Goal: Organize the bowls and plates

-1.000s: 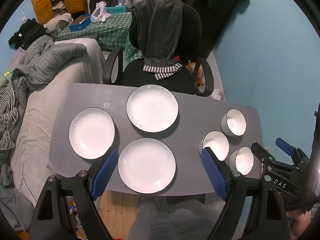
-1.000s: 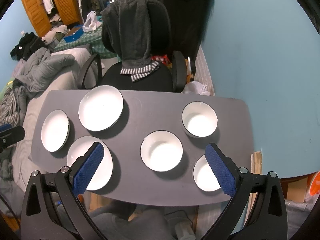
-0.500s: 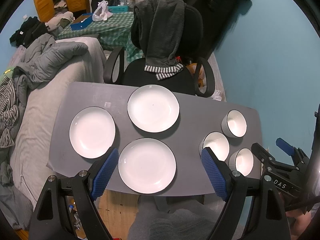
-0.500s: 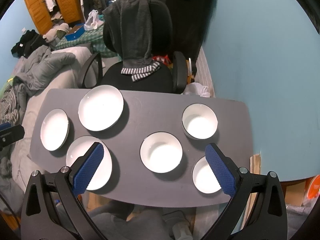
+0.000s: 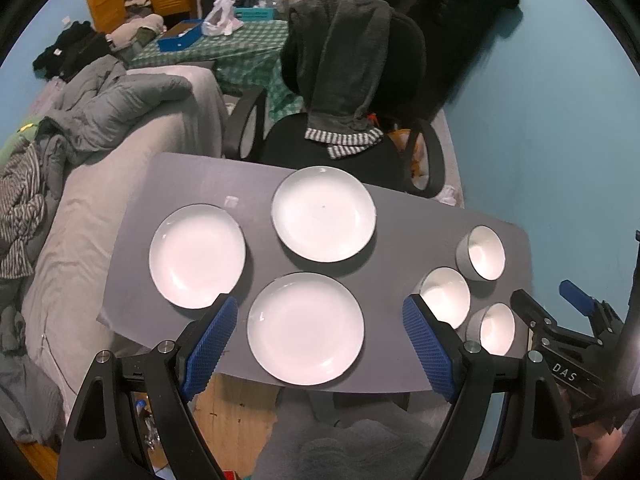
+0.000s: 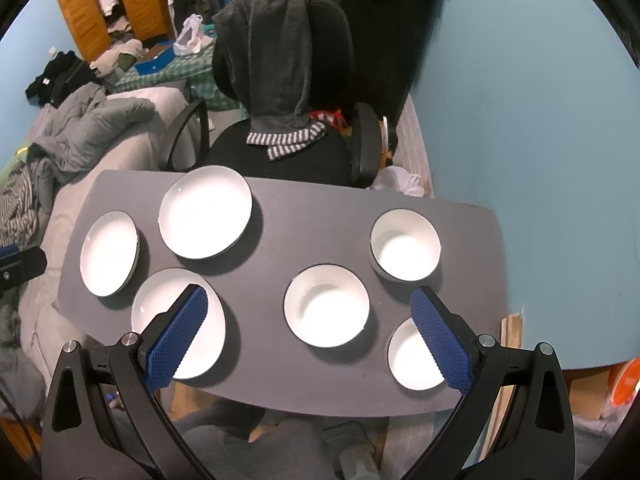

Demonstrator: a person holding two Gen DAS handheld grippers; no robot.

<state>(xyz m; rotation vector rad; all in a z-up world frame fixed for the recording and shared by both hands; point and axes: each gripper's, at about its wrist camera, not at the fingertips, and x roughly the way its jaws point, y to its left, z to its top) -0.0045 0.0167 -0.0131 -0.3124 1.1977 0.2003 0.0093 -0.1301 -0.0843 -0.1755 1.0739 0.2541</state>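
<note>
Three white plates lie on the grey table (image 5: 392, 216): a left plate (image 5: 197, 255), a far plate (image 5: 323, 213) and a near plate (image 5: 305, 328). Three white bowls stand at the right: a far bowl (image 5: 481, 253), a middle bowl (image 5: 445, 297) and a near bowl (image 5: 494, 329). In the right wrist view the middle bowl (image 6: 326, 305) sits between my fingers' line of sight, with the far bowl (image 6: 405, 245) and the near bowl (image 6: 412, 356) beside it. My left gripper (image 5: 320, 344) is open and empty above the near plate. My right gripper (image 6: 308, 336) is open and empty above the table's front edge.
A black office chair (image 5: 352, 92) draped with a dark garment stands behind the table. A grey sofa (image 5: 100, 168) piled with clothes is at the left. A blue wall (image 5: 540, 128) is close on the right. The right gripper's body (image 5: 560, 344) shows at the lower right.
Both grippers have shifted very slightly; the plates and bowls have not moved. Both stay open.
</note>
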